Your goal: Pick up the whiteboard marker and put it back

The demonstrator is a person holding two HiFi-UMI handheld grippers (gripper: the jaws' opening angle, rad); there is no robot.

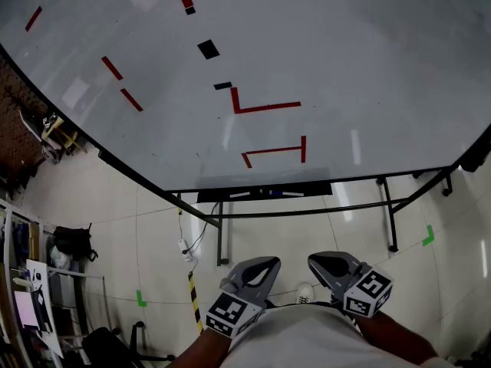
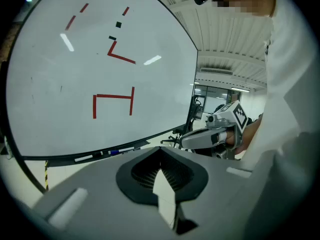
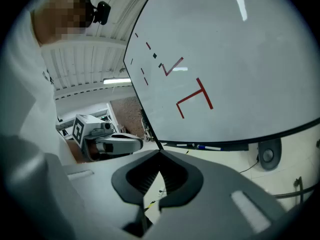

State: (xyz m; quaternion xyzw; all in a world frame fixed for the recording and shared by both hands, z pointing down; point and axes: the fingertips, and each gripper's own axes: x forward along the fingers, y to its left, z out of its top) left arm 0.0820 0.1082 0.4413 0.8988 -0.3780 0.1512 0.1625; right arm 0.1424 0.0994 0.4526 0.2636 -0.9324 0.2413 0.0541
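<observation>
Grey left tool (image 1: 263, 264), right tool (image 1: 322, 261), closed, one whiteboard (image 1: 360, 60)

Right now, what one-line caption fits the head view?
Both shut and empty, left tongs and right tongs held low near the person's body, short of the red-marked whiteboard and its tray.

Open floor (image 1: 299, 240) before whiteboard (image 1: 368, 67)

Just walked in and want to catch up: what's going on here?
A person faces the whiteboard, holding the left claw and right claw low by the body, both shut and empty. Markers lie on the tray under the board, untouched; nothing has been picked up yet.
</observation>
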